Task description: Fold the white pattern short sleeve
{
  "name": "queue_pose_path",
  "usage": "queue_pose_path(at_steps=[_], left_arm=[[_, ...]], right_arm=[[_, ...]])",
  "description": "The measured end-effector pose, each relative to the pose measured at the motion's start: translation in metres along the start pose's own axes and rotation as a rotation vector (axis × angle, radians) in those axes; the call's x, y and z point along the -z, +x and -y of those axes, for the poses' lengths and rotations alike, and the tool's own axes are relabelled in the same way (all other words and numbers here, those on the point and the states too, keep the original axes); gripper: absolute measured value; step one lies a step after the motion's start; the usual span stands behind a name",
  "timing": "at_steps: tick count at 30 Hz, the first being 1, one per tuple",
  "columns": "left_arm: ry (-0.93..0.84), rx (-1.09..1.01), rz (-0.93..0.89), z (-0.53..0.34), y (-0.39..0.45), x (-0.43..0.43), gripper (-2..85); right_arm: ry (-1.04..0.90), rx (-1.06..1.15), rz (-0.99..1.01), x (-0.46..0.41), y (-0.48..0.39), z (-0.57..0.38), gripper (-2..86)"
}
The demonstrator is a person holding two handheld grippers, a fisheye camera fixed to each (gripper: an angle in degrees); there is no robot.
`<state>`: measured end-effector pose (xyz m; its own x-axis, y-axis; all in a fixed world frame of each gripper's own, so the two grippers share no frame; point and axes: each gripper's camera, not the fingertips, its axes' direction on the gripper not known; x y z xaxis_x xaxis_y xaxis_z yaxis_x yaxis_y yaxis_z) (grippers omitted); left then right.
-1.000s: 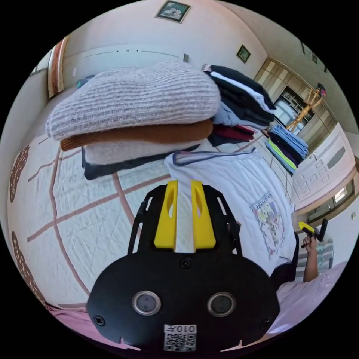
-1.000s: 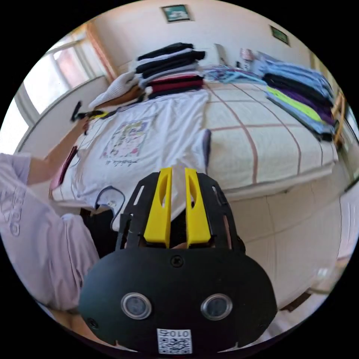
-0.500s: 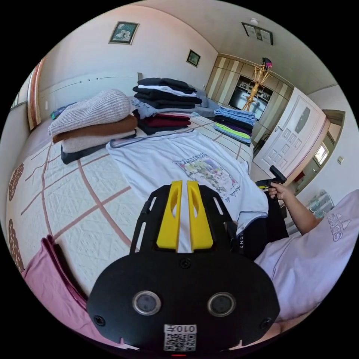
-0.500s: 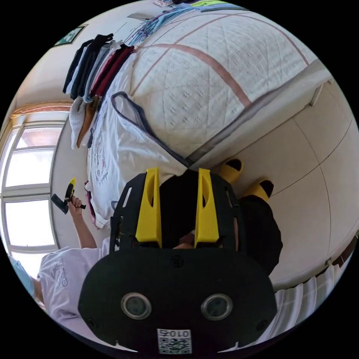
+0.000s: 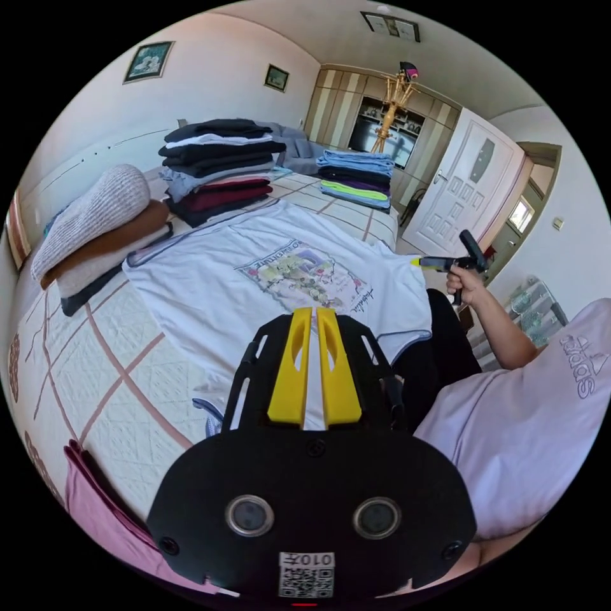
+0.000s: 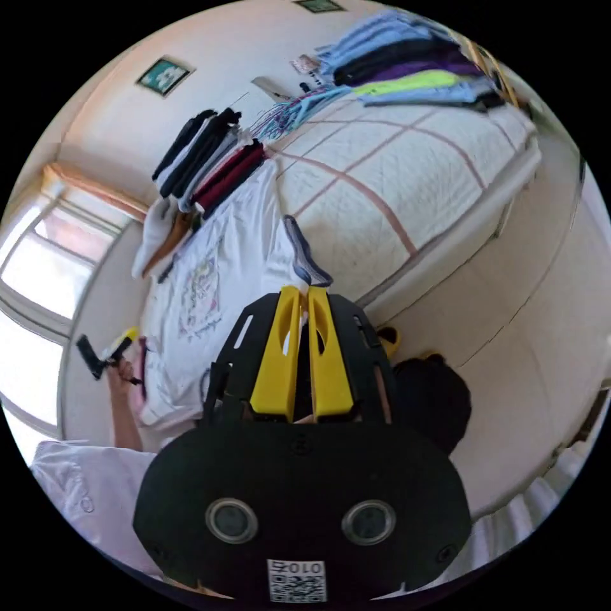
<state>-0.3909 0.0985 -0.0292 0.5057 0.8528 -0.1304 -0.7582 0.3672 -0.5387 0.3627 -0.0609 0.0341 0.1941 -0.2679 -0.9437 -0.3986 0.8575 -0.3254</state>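
Both my hand-held grippers, left (image 5: pixel 310 310) and right (image 6: pixel 303 289), nearly closed, empty, near white printed T-shirt (image 5: pixel 254 280) spread flat on bed (image 5: pixel 95 356).

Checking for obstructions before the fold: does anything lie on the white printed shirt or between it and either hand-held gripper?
Nothing visible does. The white shirt lies spread flat on the bed, the clothes stacks sit beyond it.

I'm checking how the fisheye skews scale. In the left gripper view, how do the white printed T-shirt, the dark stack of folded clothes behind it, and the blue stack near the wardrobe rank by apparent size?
Largest to smallest, as they look:
1. White printed T-shirt
2. Dark stack
3. Blue stack, farthest away, so its smallness is partly distance.
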Motion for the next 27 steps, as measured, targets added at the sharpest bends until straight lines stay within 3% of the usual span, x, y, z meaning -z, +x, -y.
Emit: queue_pose_path(at_steps=[6, 11, 14, 17, 21, 27], left_arm=[[-0.081, -0.12, -0.014, 0.005, 0.053, -0.037, 0.3], [-0.116, -0.166, -0.103, 0.019, 0.084, -0.073, 1.0], [-0.134, -0.197, -0.147, 0.034, 0.103, -0.091, 2.1], [-0.151, -0.24, -0.184, 0.059, 0.123, -0.114, 3.5], [-0.174, -0.316, -0.164, 0.102, 0.161, -0.153, 5.4], [-0.161, -0.593, 0.038, 0.178, 0.269, -0.221, 7.3]], right_arm=[[0.071, 0.444, -0.594, -0.051, -0.175, -0.049, 4.3], [-0.026, 0.798, -0.75, -0.156, -0.247, -0.114, 6.3], [-0.061, 0.822, -0.671, -0.176, -0.251, -0.135, 8.2], [-0.06, 0.859, -0.455, -0.168, -0.245, -0.151, 8.3], [0.011, 0.734, -0.263, -0.145, -0.211, -0.162, 8.3], [0.117, 0.512, -0.265, -0.123, -0.157, -0.167, 8.2]])
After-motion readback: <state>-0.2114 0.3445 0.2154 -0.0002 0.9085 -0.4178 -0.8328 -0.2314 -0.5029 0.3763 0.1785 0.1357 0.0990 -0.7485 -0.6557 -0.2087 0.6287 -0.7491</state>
